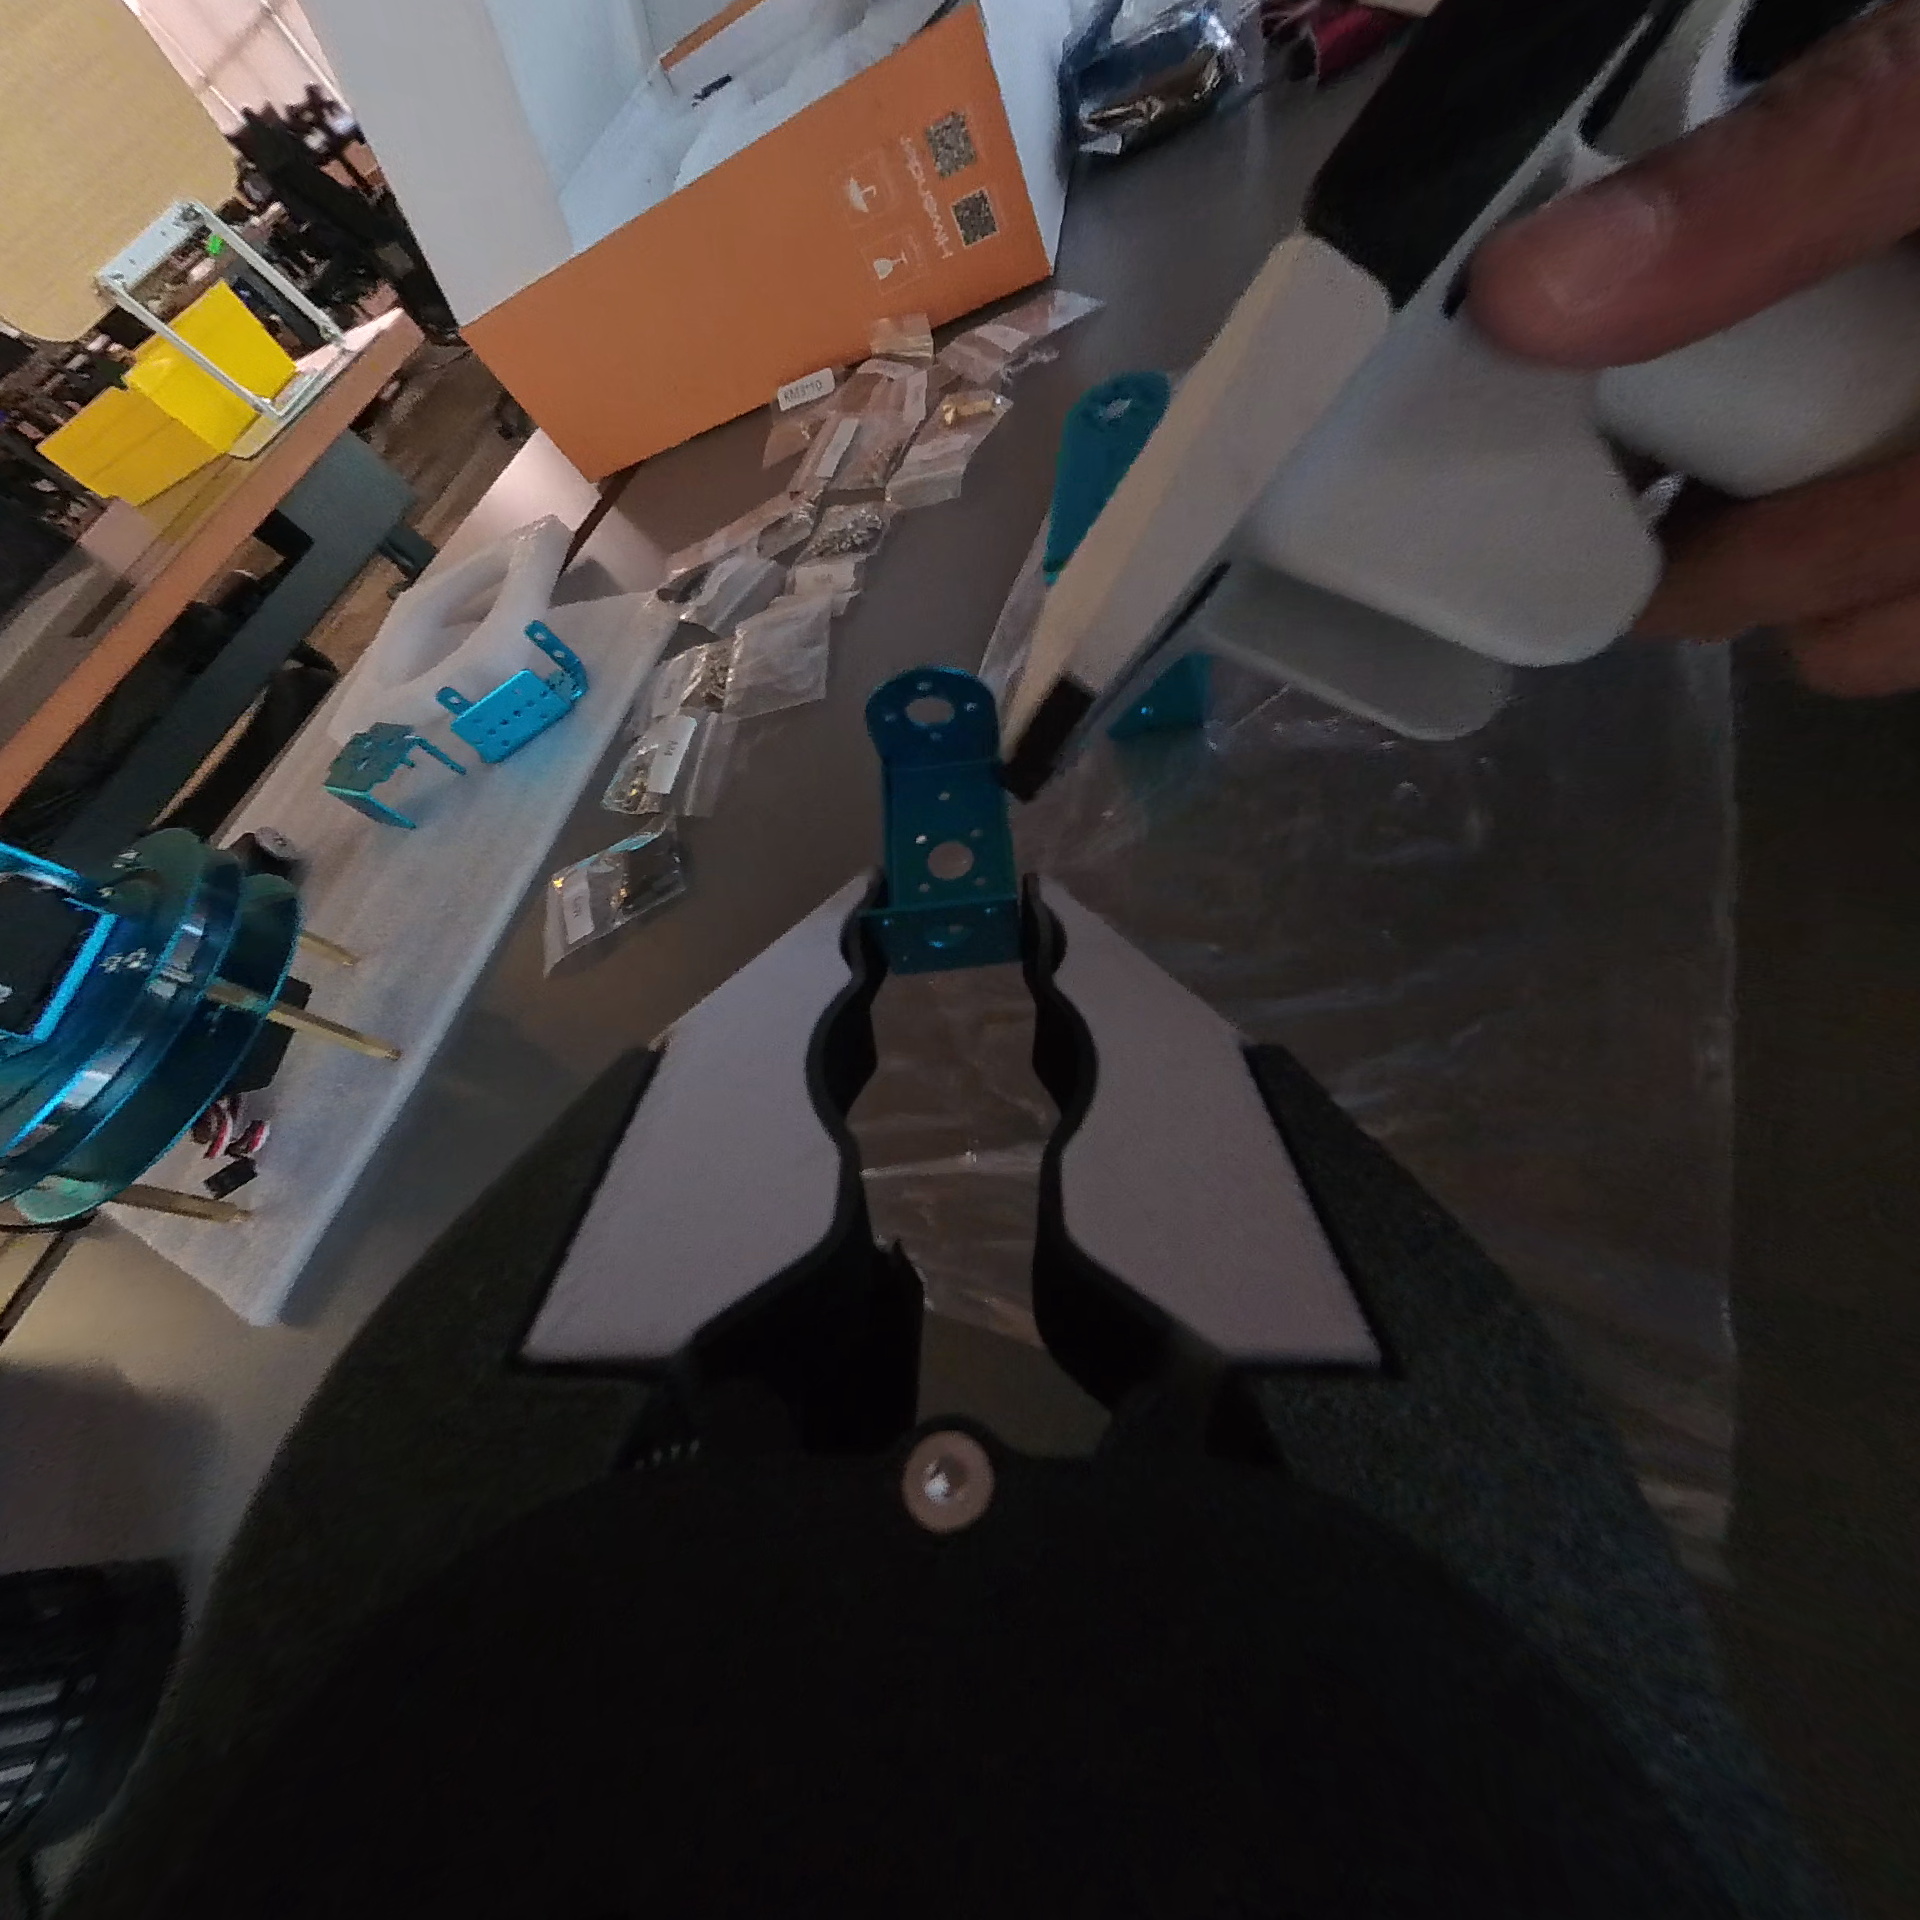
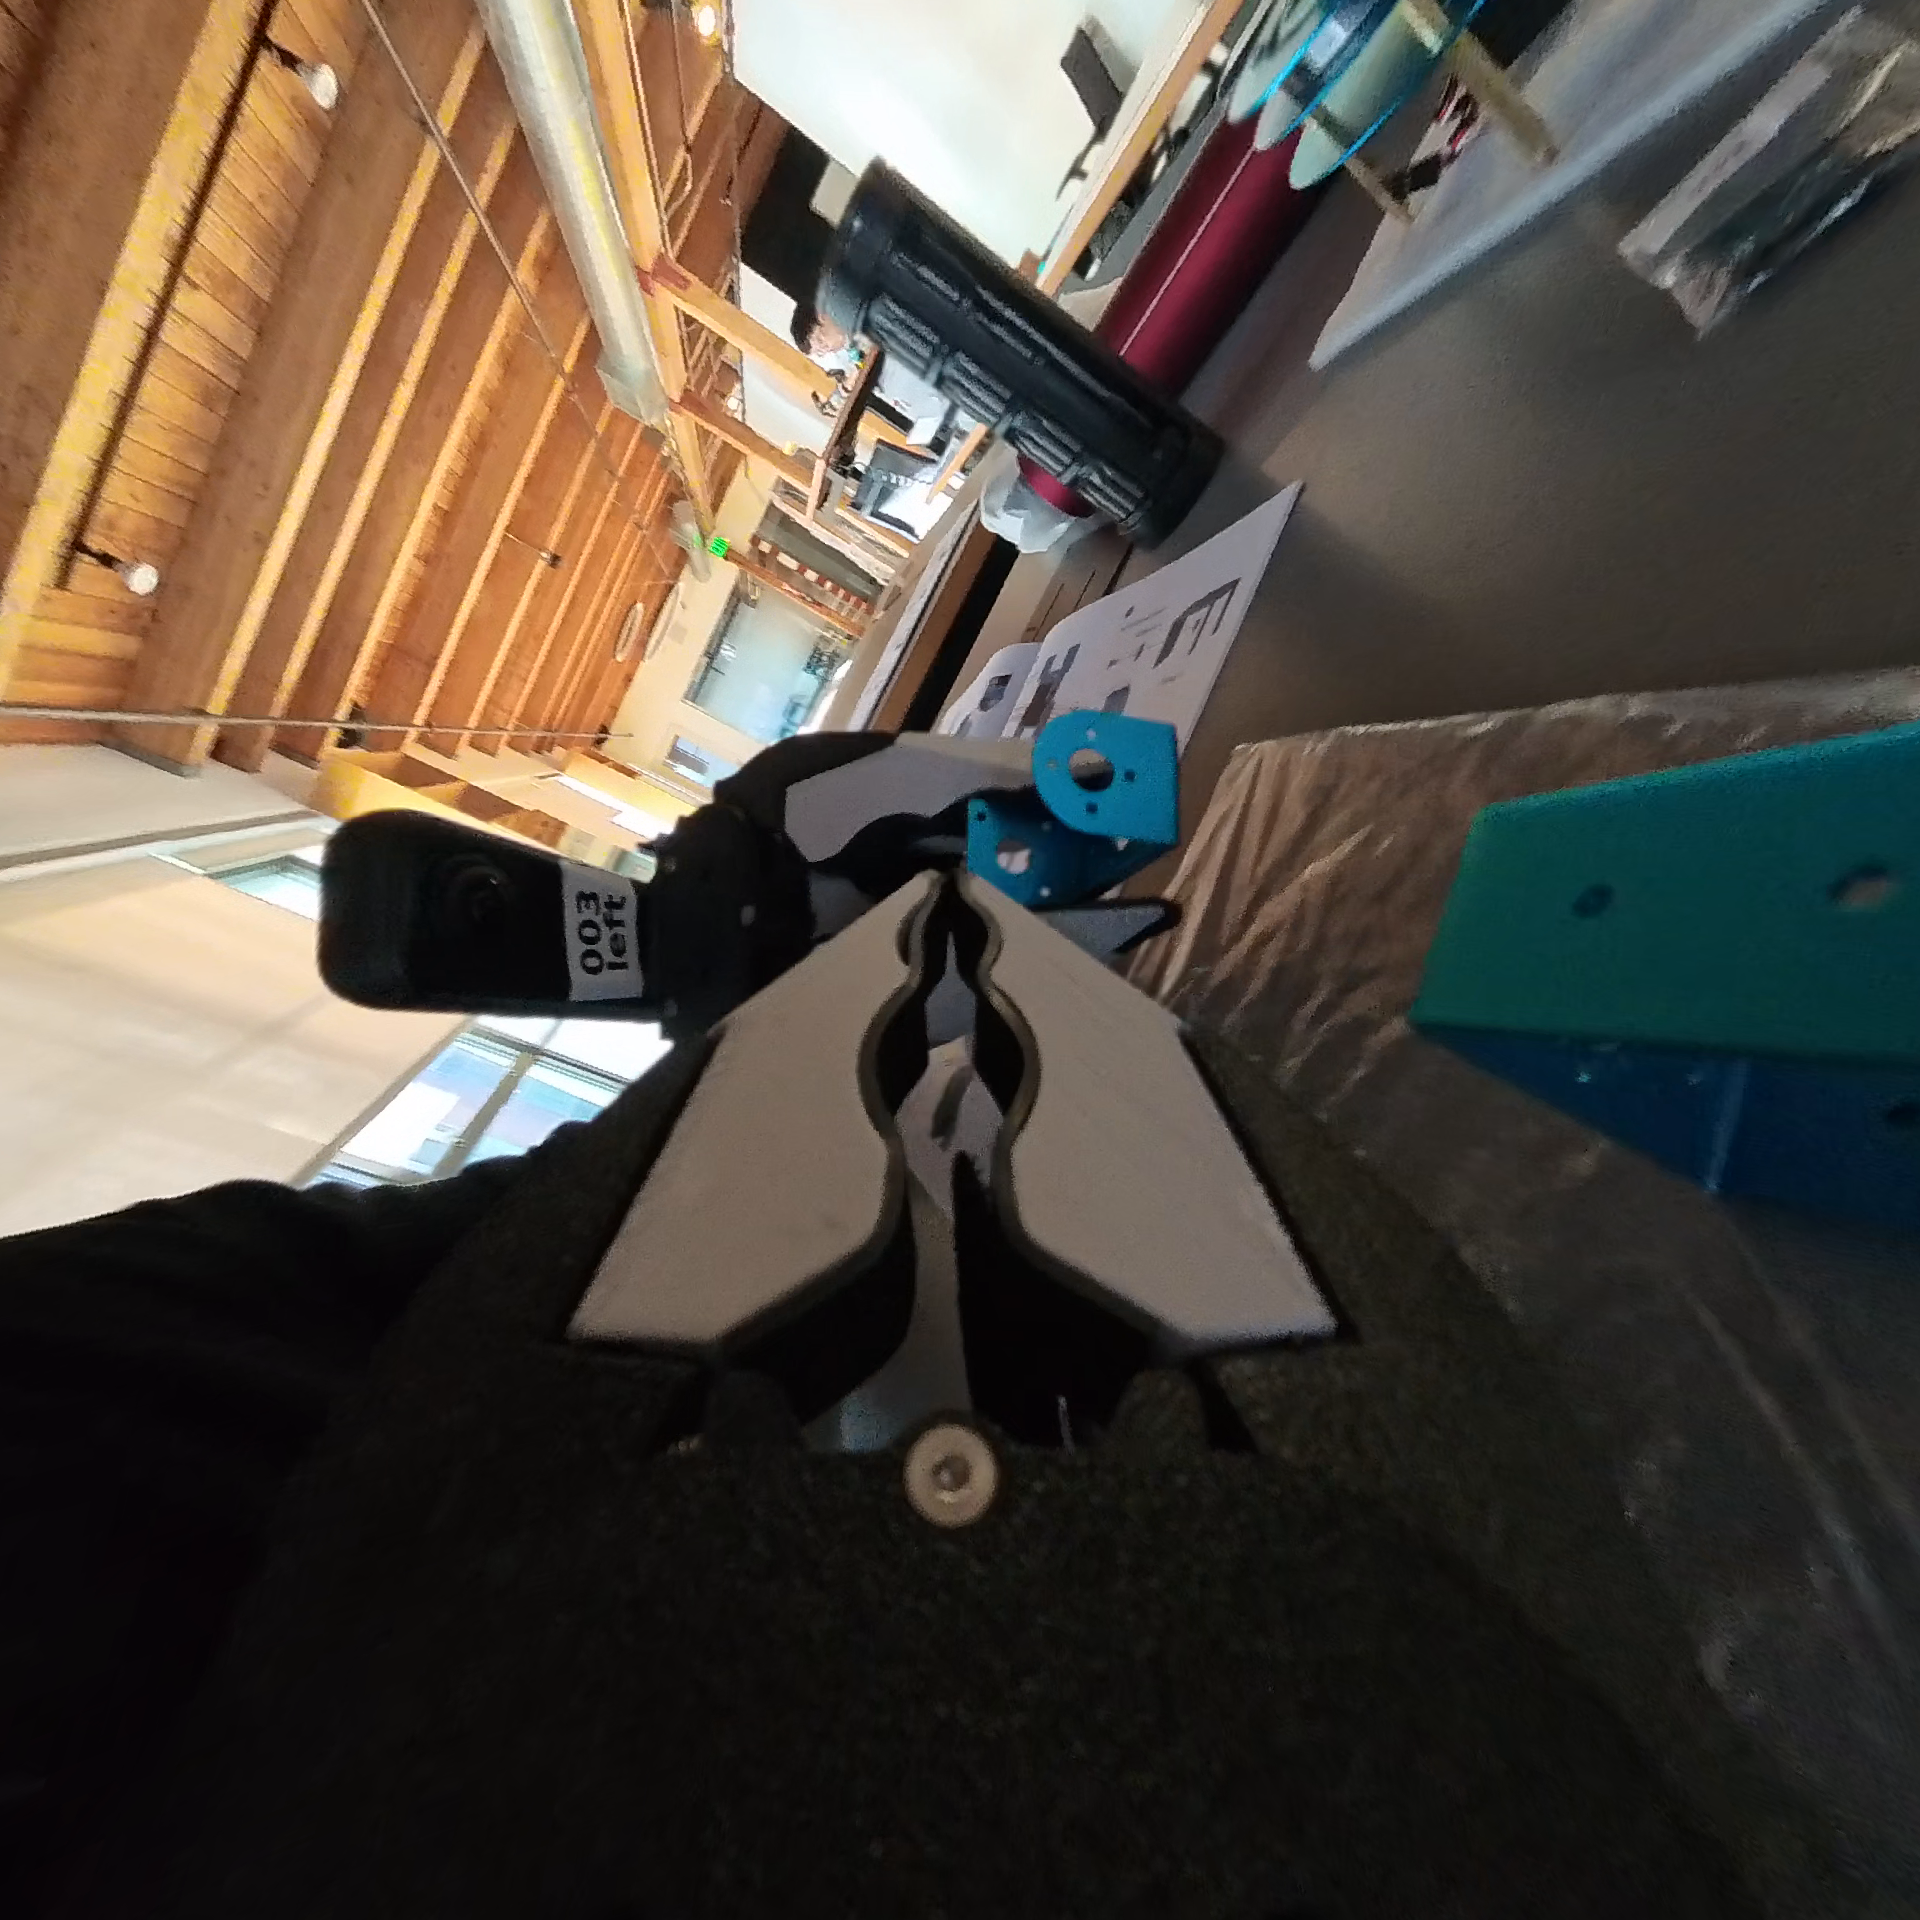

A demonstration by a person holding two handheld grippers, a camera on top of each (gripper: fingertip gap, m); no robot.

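My left gripper (image 1: 948, 920) is shut on the near end of a blue perforated U-shaped bracket (image 1: 940, 790), held above a clear plastic sheet (image 1: 1351, 883) on the grey table. My right gripper (image 1: 1039, 750), gripped by a hand (image 1: 1662, 281), reaches in from the upper right, its tip beside the bracket's right edge. In the right wrist view, my right gripper (image 2: 948, 885) has its jaws together, with nothing visible between them, right next to the bracket (image 2: 1081, 821) in the left gripper (image 2: 1023, 847). A larger teal-blue bracket (image 2: 1683, 935) lies on the plastic sheet (image 2: 1299, 831).
An orange and white box (image 1: 790, 260) stands at the back, several small hardware bags (image 1: 831, 520) before it. White foam (image 1: 416, 883) at left carries two blue brackets (image 1: 520, 707) and a blue acrylic disc assembly (image 1: 125, 997). A printed sheet (image 2: 1164, 623) and black cylinder (image 2: 1018, 364) lie beyond. Tip to tip, the grippers are about 4 centimeters apart.
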